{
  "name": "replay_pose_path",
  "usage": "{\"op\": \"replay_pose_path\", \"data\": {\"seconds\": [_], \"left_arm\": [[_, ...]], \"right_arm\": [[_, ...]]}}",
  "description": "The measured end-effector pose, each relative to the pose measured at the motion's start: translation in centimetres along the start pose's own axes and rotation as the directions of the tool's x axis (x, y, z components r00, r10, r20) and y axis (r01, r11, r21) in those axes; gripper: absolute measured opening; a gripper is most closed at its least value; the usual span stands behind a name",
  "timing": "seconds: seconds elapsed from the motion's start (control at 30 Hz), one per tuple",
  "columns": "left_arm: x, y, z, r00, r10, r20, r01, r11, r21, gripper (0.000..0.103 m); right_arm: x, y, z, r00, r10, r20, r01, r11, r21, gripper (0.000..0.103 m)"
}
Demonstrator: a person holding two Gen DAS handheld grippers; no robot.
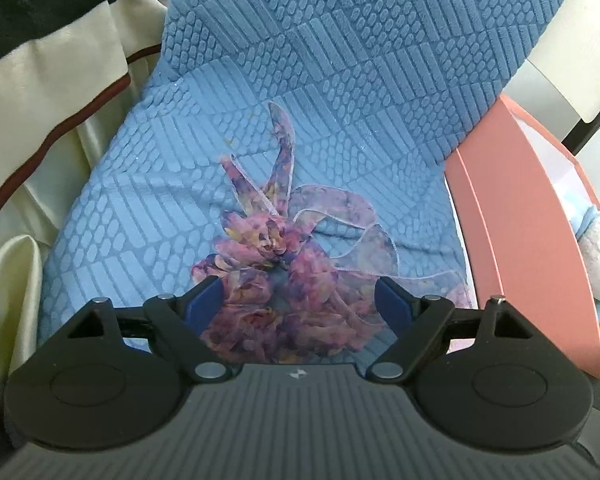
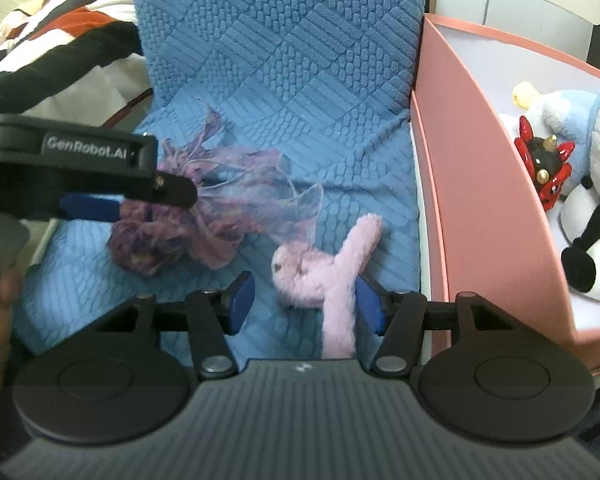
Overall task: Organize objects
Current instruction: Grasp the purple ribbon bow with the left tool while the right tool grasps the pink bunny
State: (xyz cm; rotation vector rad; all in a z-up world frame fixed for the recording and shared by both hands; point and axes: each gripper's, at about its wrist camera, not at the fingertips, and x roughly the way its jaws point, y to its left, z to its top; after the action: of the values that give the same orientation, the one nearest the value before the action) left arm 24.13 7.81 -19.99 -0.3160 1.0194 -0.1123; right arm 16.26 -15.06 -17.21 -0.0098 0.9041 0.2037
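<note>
Right wrist view shows the pink box (image 2: 480,184) already holding several plush toys (image 2: 588,240); so part of the sorting looks done; two things are left on the blue quilted cover (image 2: 300,60). The right tongs (image 2: 305,304) stand spread around a pink plush animal (image 2: 324,264), not pinching it; the left tongs (image 1: 298,304) stand spread around a floral ribbon scrunchie (image 1: 276,264), not gripping it.

Crumpled floral scrunchie (image 1: 276,280), pink plush (image 2: 320,268) on quilt (image 2: 284,60)

Blue quilted cover (image 1: 340,60), striped cloth (image 2: 60,40)
</note>
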Motion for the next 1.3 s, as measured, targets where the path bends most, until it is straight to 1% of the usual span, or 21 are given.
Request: {"op": "replay_pose_path", "data": {"seconds": [0.1,0.17,0.23,0.27,0.4,0.5,0.63,0.7,0.77,0.8,0.87,0.93,0.97,1.03,1.1,1.2,1.3], "left_arm": [[0.5,-0.4,0.0,1.000,0.019,0.004,-0.019,1.000,0.019,0.090],[0.8,-0.6,-0.1,1.000,0.026,-0.002,-0.026,0.999,0.031,0.090],[1.2,-0.8,-0.3,0.999,0.037,-0.009,-0.036,0.999,0.041,0.090],[1.3,-0.9,-0.3,0.999,0.045,-0.012,-0.044,0.998,0.048,0.090],[1.6,-1.1,-0.5,0.995,0.099,0.007,-0.100,0.993,0.059,0.090],[1.9,-1.1,-0.5,0.993,0.115,-0.009,-0.115,0.992,0.058,0.090],[2.8,-1.2,-0.9,0.987,0.155,-0.042,-0.152,0.985,0.077,0.089],[3.1,-1.5,-1.1,0.983,0.179,-0.034,-0.175,0.980,0.096,0.089],[3.2,-1.6,-1.2,0.981,0.193,-0.026,-0.190,0.978,0.091,0.087],[3.1,-1.6,-1.3,0.980,0.198,-0.022,-0.196,0.977,0.085,0.083],[3.0,-1.5,-1.1,0.975,0.222,-0.009,-0.221,0.972,0.085,0.069],[2.7,-1.4,-0.8,0.973,0.231,-0.007,-0.229,0.969,0.093,0.035],[2.6,-1.2,-0.6,0.976,0.216,-0.009,-0.214,0.974,0.078,0.031],[2.1,-0.4,-0.4,0.986,0.169,-0.007,-0.168,0.985,0.025,0.021],[1.6,-0.1,-0.2,0.989,0.149,0.002,-0.149,0.989,0.006,0.018],[0.1,-0.1,-0.2,0.993,0.117,0.034,-0.117,0.993,-0.004,0.018],[-1.6,0.0,-0.3,0.997,0.067,0.048,-0.065,0.997,-0.039,0.018]], "right_arm": [[0.8,0.0,0.2,1.000,-0.030,0.001,0.030,1.000,0.009,0.058],[1.0,-0.2,0.2,0.999,-0.039,0.005,0.039,0.999,0.022,0.056],[0.9,-0.5,0.3,0.999,-0.029,0.013,0.029,0.999,0.037,0.051],[0.7,-0.6,0.3,1.000,-0.027,0.014,0.026,0.999,0.042,0.050],[0.1,-0.6,0.2,1.000,-0.017,0.022,0.016,0.999,0.040,0.050],[-0.3,-0.7,0.0,0.999,-0.020,0.029,0.019,0.999,0.034,0.050],[-0.8,-0.5,-0.1,0.999,-0.015,0.033,0.014,0.999,0.030,0.050],[-1.1,-0.4,-0.2,0.999,-0.014,0.032,0.013,1.000,0.029,0.050],[-1.4,-0.2,-0.2,0.999,-0.012,0.034,0.012,1.000,0.022,0.050],[-1.5,-0.1,-0.3,0.999,-0.012,0.033,0.012,1.000,0.016,0.050],[-1.6,0.0,-0.4,1.000,-0.011,0.029,0.011,1.000,0.011,0.050],[-1.7,0.0,-0.4,1.000,-0.008,0.021,0.007,1.000,0.012,0.050],[-1.8,0.1,-0.4,1.000,-0.003,0.016,0.003,1.000,0.010,0.050],[-2.0,0.1,-0.2,1.000,0.003,0.010,-0.003,1.000,0.005,0.050],[-2.4,0.2,0.1,1.000,0.012,0.007,-0.012,1.000,0.001,0.050],[-3.2,0.2,0.8,1.000,0.031,0.006,-0.031,1.000,0.001,0.050],[-4.4,0.2,1.5,0.998,0.060,0.007,-0.060,0.998,0.008,0.050]]}}
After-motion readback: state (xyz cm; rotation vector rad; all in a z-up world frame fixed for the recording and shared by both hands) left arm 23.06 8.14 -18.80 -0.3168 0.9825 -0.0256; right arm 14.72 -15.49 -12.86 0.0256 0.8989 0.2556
